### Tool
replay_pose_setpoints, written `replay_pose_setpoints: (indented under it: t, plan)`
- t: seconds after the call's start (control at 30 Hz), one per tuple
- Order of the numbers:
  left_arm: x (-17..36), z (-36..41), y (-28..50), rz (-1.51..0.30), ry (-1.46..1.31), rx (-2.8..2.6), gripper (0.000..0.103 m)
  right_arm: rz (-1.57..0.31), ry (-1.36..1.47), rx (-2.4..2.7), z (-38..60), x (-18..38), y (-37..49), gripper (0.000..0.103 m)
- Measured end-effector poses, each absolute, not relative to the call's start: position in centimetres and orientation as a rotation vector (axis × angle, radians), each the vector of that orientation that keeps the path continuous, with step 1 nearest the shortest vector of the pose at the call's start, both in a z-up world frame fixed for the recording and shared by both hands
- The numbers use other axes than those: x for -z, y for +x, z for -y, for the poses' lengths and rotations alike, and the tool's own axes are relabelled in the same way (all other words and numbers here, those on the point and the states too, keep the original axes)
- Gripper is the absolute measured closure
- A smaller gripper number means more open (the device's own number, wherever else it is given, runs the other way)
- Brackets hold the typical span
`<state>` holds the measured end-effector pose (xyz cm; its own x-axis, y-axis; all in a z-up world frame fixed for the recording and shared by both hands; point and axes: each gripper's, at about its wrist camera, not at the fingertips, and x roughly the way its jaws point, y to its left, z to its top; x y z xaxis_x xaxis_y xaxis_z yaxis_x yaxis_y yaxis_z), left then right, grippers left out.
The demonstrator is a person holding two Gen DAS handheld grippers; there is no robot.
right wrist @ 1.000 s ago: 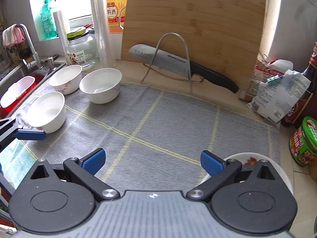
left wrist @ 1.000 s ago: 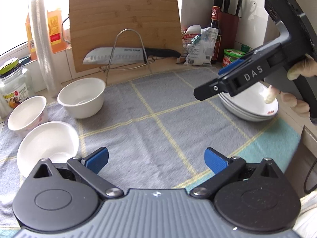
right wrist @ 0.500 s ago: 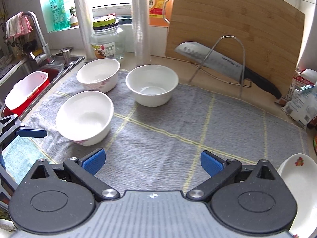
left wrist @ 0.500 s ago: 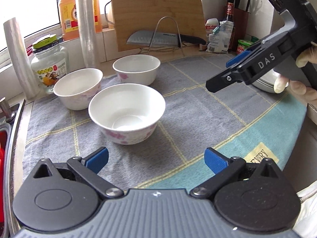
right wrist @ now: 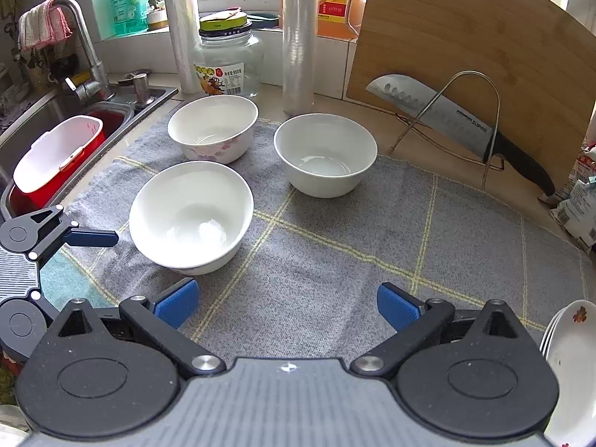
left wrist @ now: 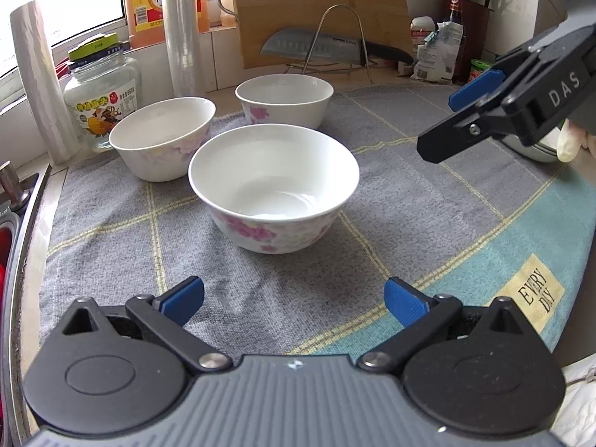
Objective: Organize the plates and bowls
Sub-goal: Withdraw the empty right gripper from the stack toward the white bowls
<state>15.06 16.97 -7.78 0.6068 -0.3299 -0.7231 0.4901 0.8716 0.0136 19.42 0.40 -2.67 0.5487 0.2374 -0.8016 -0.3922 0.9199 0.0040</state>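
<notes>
Sink (right wrist: pixel 44 123): sitting at the far left of the counter, holding a red and white container (right wrist: pixel 56 156); a tap with a pink cloth draped over it is standing behind.
Left hand-held gripper (left wrist: pixel 294 300): hovering low over the grey checked cloth (left wrist: pixel 428 201), its blue pads spread wide and gripping nothing; the near bowl is lying just ahead of the gap.
Near bowl (left wrist: pixel 273 186): a white bowl with pink flowers sitting upright on the cloth, the closest of three.
Left rear bowl (left wrist: pixel 164 138): standing upright just behind and left of the near bowl, close to it but apart.
Glass jar (left wrist: pixel 100 85): standing behind the left rear bowl on the counter, with two rolls of clear film upright beside it.
Right rear bowl (left wrist: pixel 285 98): sitting upright at the back edge of the cloth, beside the left rear bowl.
Cutting board (right wrist: pixel 465 37): leaning against the wall, with a knife (right wrist: pixel 447 119) resting on a wire stand in front of it.
Right hand-held gripper (right wrist: pixel 285 303): hanging above the cloth to the right of the bowls, its pads standing wide apart and empty; a gloved finger is showing on its handle in the left wrist view.
Stack of plates (right wrist: pixel 570 365): lying at the far right edge, partly hidden behind the right hand-held gripper's body.
</notes>
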Motion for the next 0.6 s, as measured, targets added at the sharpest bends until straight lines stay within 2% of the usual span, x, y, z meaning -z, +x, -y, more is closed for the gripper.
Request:
replay_pose_setpoints:
  t: [0.6]
  plan:
    - [9.4, -15.2, 17.8, -0.809, 0.22, 0.455, 0.0, -0.964, -0.143, -0.488, -0.3, 4.4, 22.9, 0.0]
